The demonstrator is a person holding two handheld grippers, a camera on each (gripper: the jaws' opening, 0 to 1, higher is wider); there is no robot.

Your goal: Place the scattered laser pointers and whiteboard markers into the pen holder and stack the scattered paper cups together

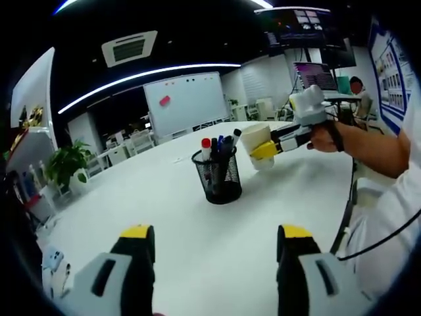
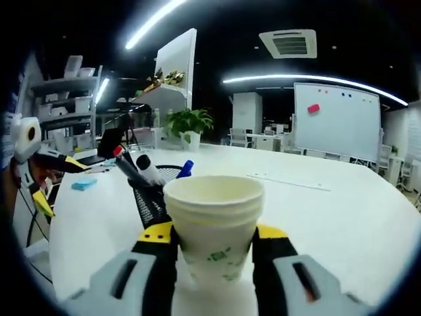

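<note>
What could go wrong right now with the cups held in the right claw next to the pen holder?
The right claw squeezes the stack of paper cups by its thin walls; too much pressure may crush it. The stack hangs close beside the mesh pen holder, so a sideways swing could tip the holder or knock out the markers. If the grip loosens, the cups might drop onto the white table and separate.

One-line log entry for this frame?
right gripper: shut on stacked paper cups, held above table | left gripper: open, holding nothing | pen holder: markers inside, upright on table
</note>
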